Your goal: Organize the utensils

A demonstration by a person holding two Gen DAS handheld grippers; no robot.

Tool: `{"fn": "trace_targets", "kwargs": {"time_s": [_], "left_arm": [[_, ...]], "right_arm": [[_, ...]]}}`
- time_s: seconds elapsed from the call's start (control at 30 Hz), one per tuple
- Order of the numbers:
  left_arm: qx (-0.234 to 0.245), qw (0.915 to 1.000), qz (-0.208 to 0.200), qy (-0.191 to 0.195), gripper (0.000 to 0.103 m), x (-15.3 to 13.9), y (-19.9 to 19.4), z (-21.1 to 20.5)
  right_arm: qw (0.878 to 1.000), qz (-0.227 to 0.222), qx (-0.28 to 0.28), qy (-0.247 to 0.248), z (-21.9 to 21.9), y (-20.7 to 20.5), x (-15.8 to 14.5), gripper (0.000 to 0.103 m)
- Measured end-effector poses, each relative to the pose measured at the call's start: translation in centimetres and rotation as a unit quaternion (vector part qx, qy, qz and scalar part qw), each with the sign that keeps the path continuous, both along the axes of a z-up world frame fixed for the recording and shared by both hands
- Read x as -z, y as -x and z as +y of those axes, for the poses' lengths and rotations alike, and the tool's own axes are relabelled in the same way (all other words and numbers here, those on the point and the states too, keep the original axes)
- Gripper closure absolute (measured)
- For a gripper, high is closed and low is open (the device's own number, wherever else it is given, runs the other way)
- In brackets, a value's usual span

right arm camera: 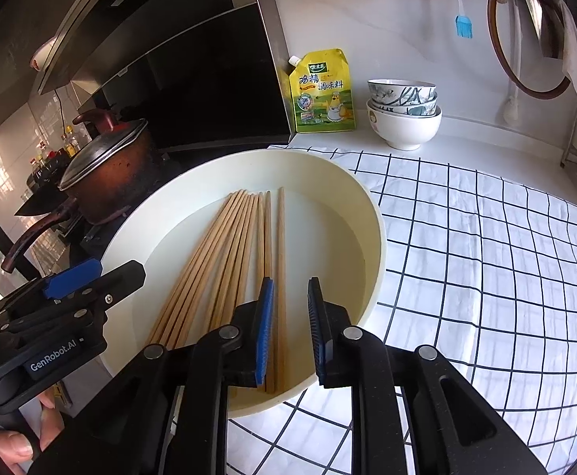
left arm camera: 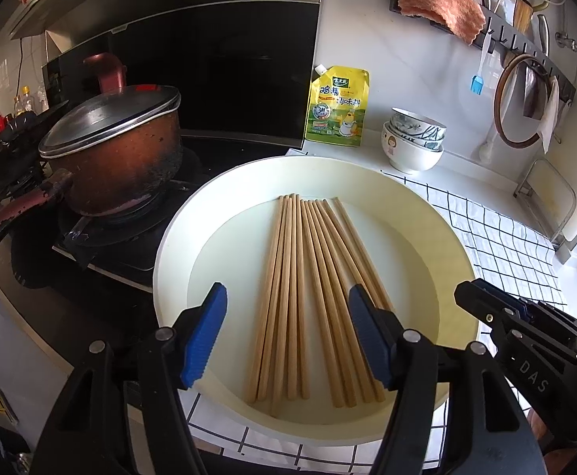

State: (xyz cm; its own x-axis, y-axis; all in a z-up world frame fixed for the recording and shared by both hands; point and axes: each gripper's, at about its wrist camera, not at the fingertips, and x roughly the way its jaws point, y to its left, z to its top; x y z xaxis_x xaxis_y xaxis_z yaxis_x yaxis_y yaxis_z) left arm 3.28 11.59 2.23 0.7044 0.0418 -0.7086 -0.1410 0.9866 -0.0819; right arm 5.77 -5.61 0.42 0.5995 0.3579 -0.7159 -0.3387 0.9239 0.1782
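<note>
chopsticks (left arm camera: 312, 293): wooden, about ten, lying flat and fanned out in the cream basin (left arm camera: 427, 213); near ends toward both cameras, far ends bunched close together
left gripper (left arm camera: 288, 336): blue-padded fingers spread wide above the near ends of the chopsticks, gripping nothing; several sticks seen between the fingers but not pinched
right gripper (right arm camera: 290, 328): narrow gap between the fingers, just easing apart; hanging over the near rim of the basin, nothing pressed between the pads; rightmost sticks seen just beside and behind the left pad (right arm camera: 264, 332)
hand (right arm camera: 15, 441): thumb and fingers wrapped around the left gripper's handle, low in the right wrist view
basin: round, shallow, sitting on a white checked cloth (right arm camera: 486, 245), left edge next to the stove
pot (left arm camera: 114, 154): lidded, scorched, long handle, on the burner left of the basin
seasoning pouch (left arm camera: 338, 105): yellow, upright against the wall behind the basin
bowls (left arm camera: 413, 138): stacked, right of the pouch
wall rack (left arm camera: 526, 39): orange rag, blue brush, hanging tools
</note>
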Motion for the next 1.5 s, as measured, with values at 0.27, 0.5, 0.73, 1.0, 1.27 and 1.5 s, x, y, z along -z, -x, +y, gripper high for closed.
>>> {"fn": "trace_targets", "kwargs": {"time_s": [0.27,0.5,0.73,1.0,1.27,1.5], "left_arm": [[-0.004,1.0,0.002,0.003,0.039,0.25,0.0,0.32],[-0.002,1.0,0.006,0.004,0.039,0.68,-0.16,0.17],[-0.007,1.0,0.002,0.006,0.029,0.59,-0.06,0.36],[-0.016,0.9999,-0.003,-0.006,0.007,0.33,0.1,0.22],[-0.021,0.9998,0.006,-0.006,0.007,0.44,0.0,0.33],[-0.024,0.9996,0.007,-0.008,0.007,0.45,0.37,0.56]], "right_arm": [[1.0,0.002,0.0,0.003,0.26,-0.14,0.13,0.086],[1.0,0.003,0.003,0.002,0.11,-0.22,0.27,0.085],[1.0,0.006,0.002,0.004,0.17,-0.11,0.6,0.082],[1.0,0.008,0.003,0.006,-0.05,0.15,0.74,0.08],[1.0,0.006,0.003,0.009,-0.13,0.41,0.68,0.08],[1.0,0.004,0.0,0.009,0.02,0.65,0.54,0.08]]}}
